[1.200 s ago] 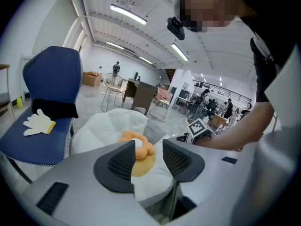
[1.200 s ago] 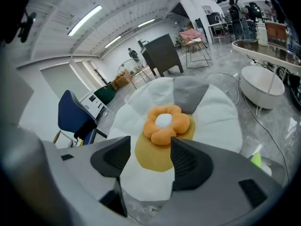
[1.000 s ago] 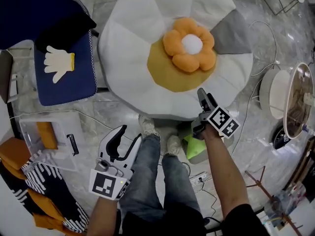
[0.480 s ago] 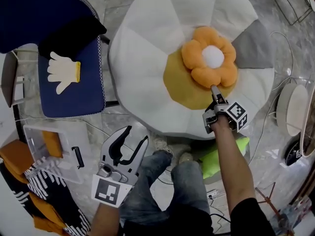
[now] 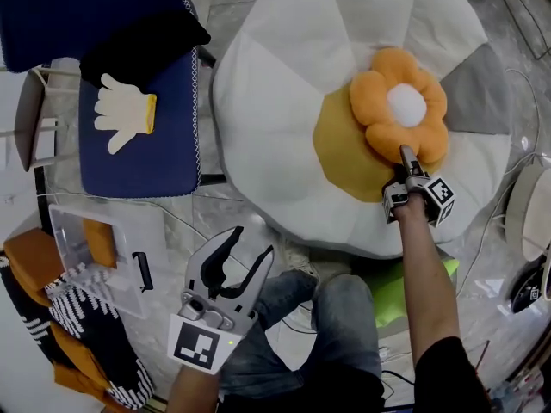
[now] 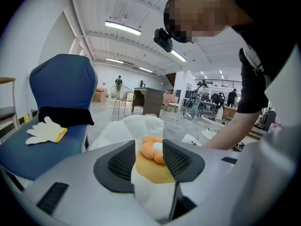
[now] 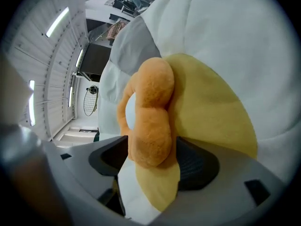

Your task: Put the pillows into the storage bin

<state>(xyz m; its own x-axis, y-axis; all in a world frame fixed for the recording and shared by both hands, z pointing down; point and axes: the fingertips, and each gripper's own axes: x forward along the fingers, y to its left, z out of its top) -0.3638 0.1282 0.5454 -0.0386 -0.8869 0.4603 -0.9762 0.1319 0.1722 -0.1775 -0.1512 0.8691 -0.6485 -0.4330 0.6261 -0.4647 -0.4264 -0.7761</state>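
Observation:
An orange flower pillow [image 5: 396, 101] with a white centre lies on a big white and yellow egg-shaped cushion [image 5: 284, 101]. My right gripper [image 5: 403, 151] reaches onto the cushion, and its jaws are opening. In the right gripper view one orange petal [image 7: 150, 117] sits between the jaws of the right gripper [image 7: 150, 161], and the pads are not squeezing it. My left gripper [image 5: 252, 241] hangs open and empty above the person's legs, and past the left gripper [image 6: 149, 161] the flower pillow [image 6: 153, 149] shows in the distance. A clear storage bin [image 5: 65, 226] stands on the floor at the left.
A green pillow [image 5: 392, 291] lies on the floor under my right arm. Black-and-white striped and orange pillows [image 5: 77, 334] are piled at the lower left. A blue chair [image 5: 146, 157] carries a white glove [image 5: 125, 114]. Cables run over the floor.
My right gripper has travelled from beside the person's knees up onto the cushion, reaching the flower pillow's near petal. The left gripper has stayed open and nearly still.

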